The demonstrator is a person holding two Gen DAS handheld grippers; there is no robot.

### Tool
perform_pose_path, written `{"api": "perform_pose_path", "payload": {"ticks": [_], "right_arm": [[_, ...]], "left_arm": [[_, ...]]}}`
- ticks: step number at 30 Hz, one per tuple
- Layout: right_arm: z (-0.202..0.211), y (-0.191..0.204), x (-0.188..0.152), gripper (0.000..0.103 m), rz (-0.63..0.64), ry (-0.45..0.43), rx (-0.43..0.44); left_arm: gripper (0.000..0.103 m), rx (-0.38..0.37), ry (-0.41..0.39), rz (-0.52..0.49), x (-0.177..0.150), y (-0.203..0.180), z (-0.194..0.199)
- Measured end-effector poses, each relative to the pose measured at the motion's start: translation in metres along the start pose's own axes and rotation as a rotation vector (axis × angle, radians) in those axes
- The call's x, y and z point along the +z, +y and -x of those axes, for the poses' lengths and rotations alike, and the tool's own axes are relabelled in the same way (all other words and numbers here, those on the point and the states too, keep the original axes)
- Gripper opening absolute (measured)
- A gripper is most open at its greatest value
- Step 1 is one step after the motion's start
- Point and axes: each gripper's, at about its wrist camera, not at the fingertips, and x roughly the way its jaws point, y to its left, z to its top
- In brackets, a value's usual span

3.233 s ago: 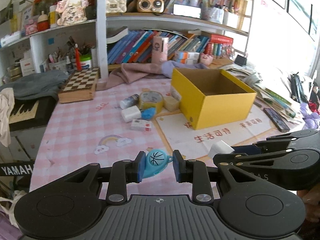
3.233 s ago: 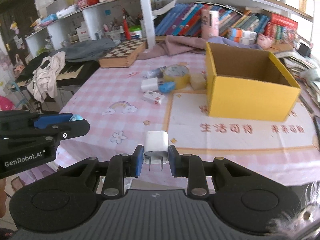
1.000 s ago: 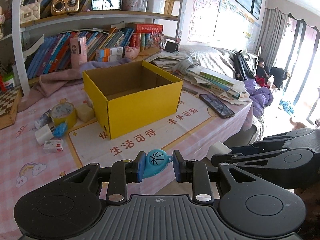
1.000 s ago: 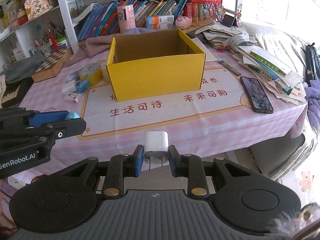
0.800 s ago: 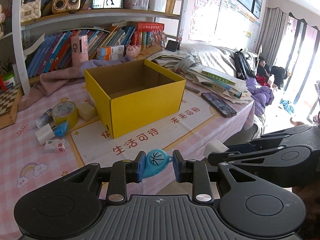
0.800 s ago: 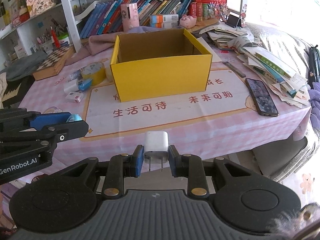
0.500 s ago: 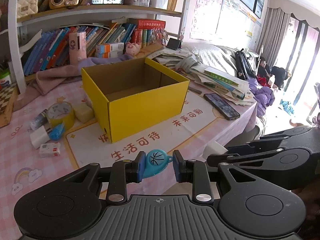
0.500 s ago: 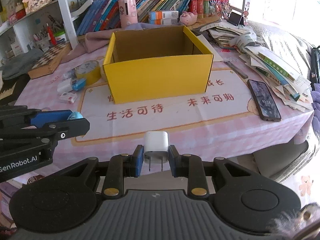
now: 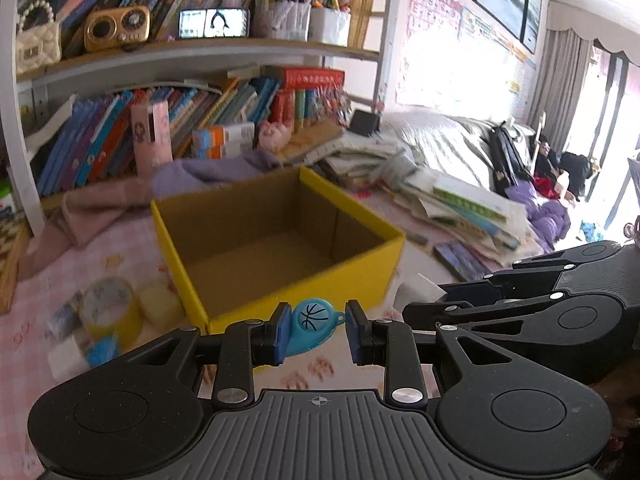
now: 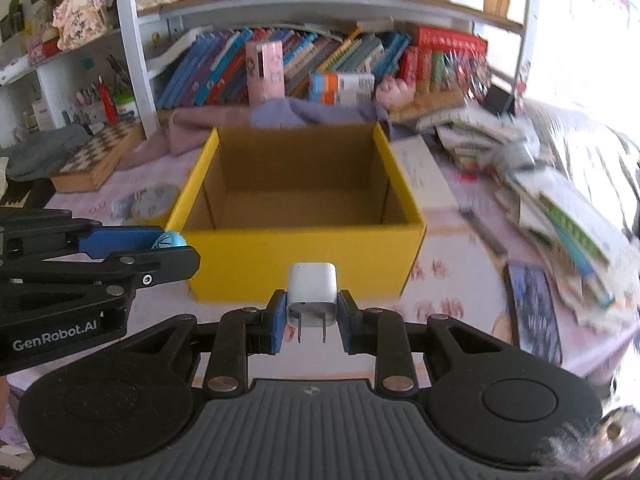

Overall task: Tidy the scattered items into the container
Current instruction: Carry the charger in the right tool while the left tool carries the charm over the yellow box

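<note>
My left gripper (image 9: 316, 330) is shut on a blue whistle with a basketball print (image 9: 312, 326), just before the near wall of the open yellow box (image 9: 304, 280). My right gripper (image 10: 312, 316) is shut on a white charger plug (image 10: 312, 296), prongs pointing back, in front of the yellow box (image 10: 304, 252). The box's brown inside shows nothing in it. The left gripper also shows in the right wrist view (image 10: 160, 250), left of the box, and the right gripper in the left wrist view (image 9: 424, 300).
A yellow tape roll (image 9: 108, 306), a beige block (image 9: 158, 306) and small white and blue items lie left of the box. A phone (image 10: 532, 308) and stacked books (image 10: 568, 208) lie at the right. Bookshelves stand behind.
Both grippers have moved forward toward the yellow box, which now looms larger and closer. Each still holds its item.
</note>
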Motion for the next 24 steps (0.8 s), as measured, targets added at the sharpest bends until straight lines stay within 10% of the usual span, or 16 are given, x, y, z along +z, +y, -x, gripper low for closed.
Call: {"api": "perform_pose_path", "payload": {"ticks": [13, 24], "right_arm": [[-0.048, -0.029, 0.074, 0.025, 0.159, -0.083, 0.096], [-0.118, -0.028, 0.103, 0.025, 0.274, 0.017, 0.174]], "left_arm": [[0.027, 0.134, -0.027, 0.002, 0.052, 0.013, -0.046], [0.027, 0.205, 0.050, 0.017, 0.073, 0.032, -0.109]]}}
